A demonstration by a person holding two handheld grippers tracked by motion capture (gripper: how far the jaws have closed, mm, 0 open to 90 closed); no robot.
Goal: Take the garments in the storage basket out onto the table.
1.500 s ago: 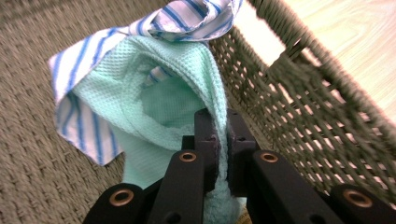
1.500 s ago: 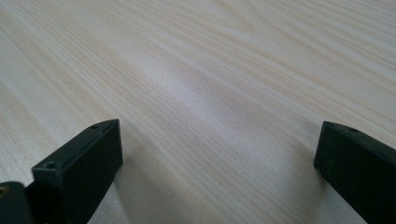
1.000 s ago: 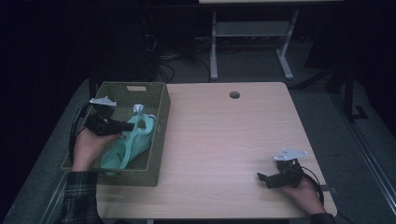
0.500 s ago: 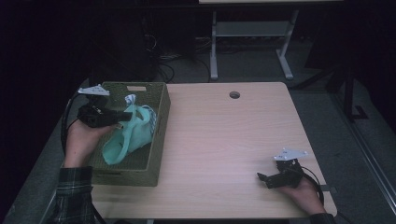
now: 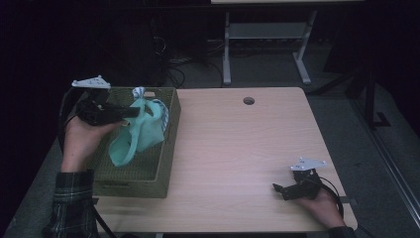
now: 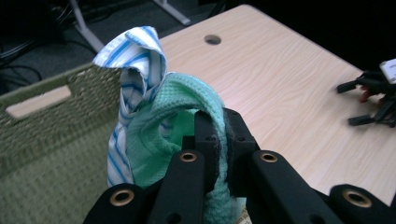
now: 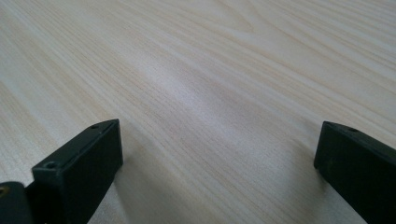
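While its jaws pinch a fold of the mint-green waffle-weave cloth (image 6: 187, 116), the left hand-held gripper (image 5: 130, 112) holds it above the olive woven basket (image 5: 148, 178) at the table's left edge. A blue-and-white striped cloth (image 6: 135, 65) hangs against the green one. Near the table's front right corner, the right hand-held gripper (image 5: 278, 190) rests on the light wooden table (image 5: 237, 148), jaws spread wide.

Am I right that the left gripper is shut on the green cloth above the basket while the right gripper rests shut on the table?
Not quite: the right gripper rests on the table with its fingers wide apart, as the right gripper view shows. The left gripper is indeed shut on the green cloth above the basket.
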